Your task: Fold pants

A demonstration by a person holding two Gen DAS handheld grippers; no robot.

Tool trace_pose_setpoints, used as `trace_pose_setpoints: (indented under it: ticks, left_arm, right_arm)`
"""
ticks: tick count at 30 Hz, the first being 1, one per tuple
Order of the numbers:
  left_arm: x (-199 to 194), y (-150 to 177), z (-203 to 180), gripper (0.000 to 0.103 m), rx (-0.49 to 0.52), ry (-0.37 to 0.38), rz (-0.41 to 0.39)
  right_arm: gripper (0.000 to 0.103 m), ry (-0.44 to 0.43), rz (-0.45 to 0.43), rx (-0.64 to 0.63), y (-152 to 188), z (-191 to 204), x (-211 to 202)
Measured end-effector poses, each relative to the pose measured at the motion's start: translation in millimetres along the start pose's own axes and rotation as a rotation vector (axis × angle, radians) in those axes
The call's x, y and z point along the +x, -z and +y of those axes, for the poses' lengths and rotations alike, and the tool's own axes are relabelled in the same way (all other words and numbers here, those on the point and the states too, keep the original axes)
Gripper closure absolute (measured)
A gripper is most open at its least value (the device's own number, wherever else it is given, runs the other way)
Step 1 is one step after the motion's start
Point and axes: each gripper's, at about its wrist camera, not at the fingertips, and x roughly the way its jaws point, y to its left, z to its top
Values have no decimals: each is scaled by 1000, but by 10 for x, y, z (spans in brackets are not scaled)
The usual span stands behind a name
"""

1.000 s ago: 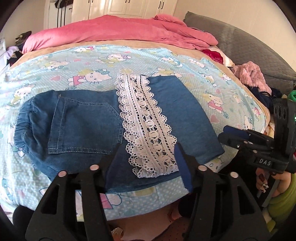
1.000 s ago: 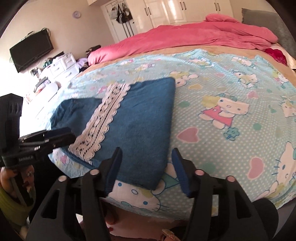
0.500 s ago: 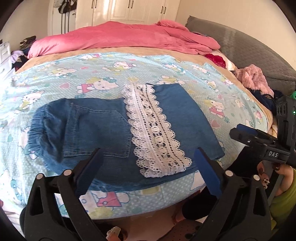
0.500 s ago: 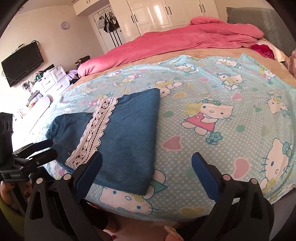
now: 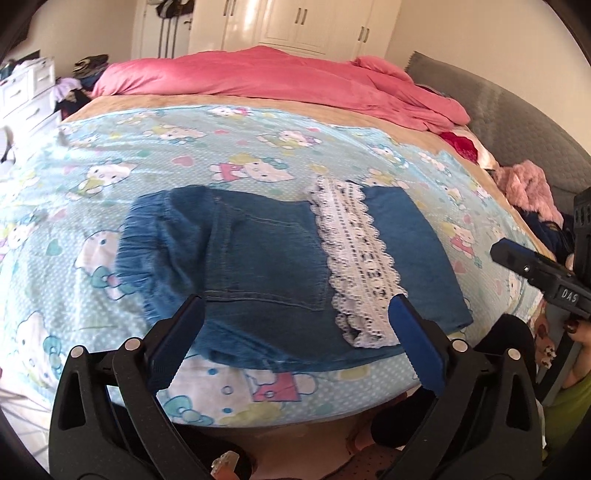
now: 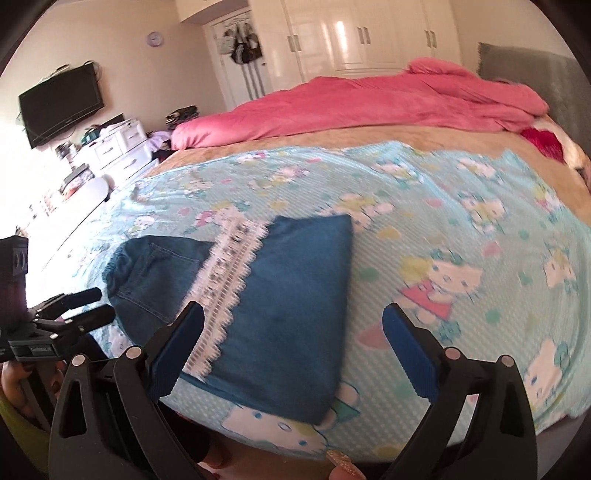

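Observation:
Blue denim pants (image 5: pixel 258 251) lie folded on the cartoon-print bedsheet (image 5: pixel 147 155), with a white lace band (image 5: pixel 354 251) across them and the elastic waist at the left. My left gripper (image 5: pixel 295 306) hangs open above the pants' near edge, nothing between its blue pads. In the right wrist view the same pants (image 6: pixel 295 302) lie at centre left with the lace band (image 6: pixel 225 280) running down them. My right gripper (image 6: pixel 293 317) is open over the folded right end, holding nothing. Each gripper shows at the other view's edge: the right gripper (image 5: pixel 539 273) and the left gripper (image 6: pixel 70 306).
A pink duvet (image 5: pixel 258 81) is heaped across the far side of the bed. A grey headboard (image 5: pixel 517 122) and a pink fluffy garment (image 5: pixel 524 184) are at the right. White drawers (image 6: pixel 118 147), a wall television (image 6: pixel 61 103) and wardrobes (image 6: pixel 351 33) stand beyond.
Both grippers went from half closed to wide open, letting go of the pants' near edge. Both then lifted and drew back, so the pants look smaller and lie flat.

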Motion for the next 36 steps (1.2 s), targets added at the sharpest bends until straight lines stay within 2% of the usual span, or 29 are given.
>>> trace_pose_setpoints:
  ticks: [9, 13, 16, 19, 22, 24, 26, 28, 33, 36]
  left_arm:
    - [-37, 110, 409, 10, -113, -9, 10]
    - [-37, 195, 717, 10, -243, 32, 19]
    - [-21, 247, 858, 10, -297, 38, 25]
    - [5, 285, 925, 10, -339, 80, 27]
    - [79, 339, 968, 10, -398, 161, 37]
    - [111, 368, 961, 10, -406, 171, 40]
    - [118, 381, 940, 17, -415, 196, 26]
    - [121, 371, 924, 33, -423, 219, 9]
    - [226, 388, 891, 45, -433, 235, 19]
    - [267, 401, 889, 46, -431, 251, 11]
  right_arm:
    - [6, -139, 41, -129, -414, 611, 337]
    - [6, -157, 72, -203, -545, 907, 555]
    - [6, -171, 100, -262, -625, 1120, 718]
    - [6, -216, 139, -318, -715, 1365, 912]
    - [6, -269, 178, -341, -789, 1535, 1080]
    - [6, -300, 215, -361, -838, 1668, 1234]
    - [6, -321, 251, -395, -875, 1781, 1376]
    - [6, -328, 284, -433, -888, 1902, 1508]
    - [6, -361, 351, -472, -911, 2103, 1774]
    - [6, -396, 397, -475, -909, 2222, 1933]
